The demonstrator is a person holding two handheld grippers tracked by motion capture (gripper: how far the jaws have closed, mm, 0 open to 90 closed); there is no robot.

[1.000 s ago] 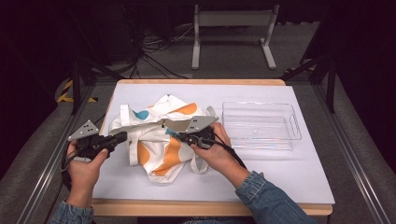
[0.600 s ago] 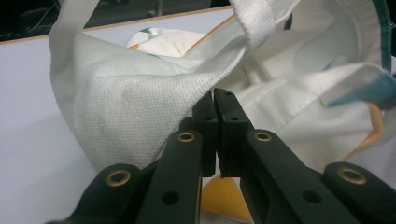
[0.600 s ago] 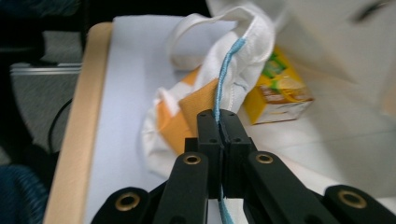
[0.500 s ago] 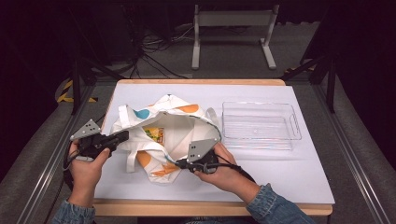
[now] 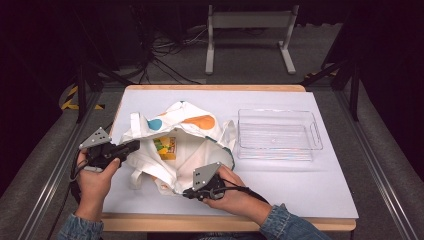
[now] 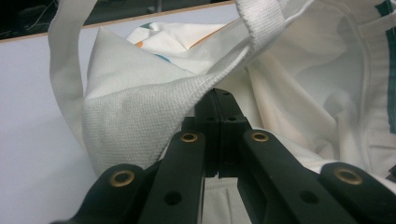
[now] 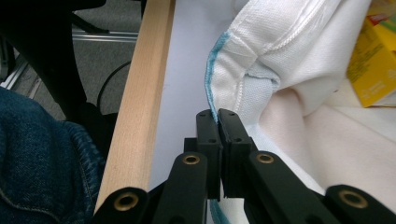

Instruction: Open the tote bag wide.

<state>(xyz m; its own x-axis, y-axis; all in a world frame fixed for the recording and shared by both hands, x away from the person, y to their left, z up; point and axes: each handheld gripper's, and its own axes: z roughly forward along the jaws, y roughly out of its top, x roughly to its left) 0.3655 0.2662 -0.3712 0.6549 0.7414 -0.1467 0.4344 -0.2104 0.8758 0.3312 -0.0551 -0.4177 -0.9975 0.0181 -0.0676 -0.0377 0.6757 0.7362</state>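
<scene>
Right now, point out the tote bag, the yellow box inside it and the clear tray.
tote bag point(image 5: 187, 120): high view, on its far printed panel.
yellow box point(image 5: 165, 147): high view, on its top face.
clear tray point(image 5: 316, 135): high view, on its right rim.

Clear plastic tray point(image 5: 279, 134) on the right part of the desk point(image 5: 310, 185), well apart from the near edge; handle cut-outs at its ends. Desk top white, with a pale wooden rim point(image 7: 135, 107). Beyond the far edge, a grey metal stand point(image 5: 248, 35) on the floor, tangled black cables point(image 5: 165, 52) beside it. Yellow-and-black striped tape point(image 5: 70, 100) at far left. Metal rails point(image 5: 45, 185) flank both sides.
</scene>
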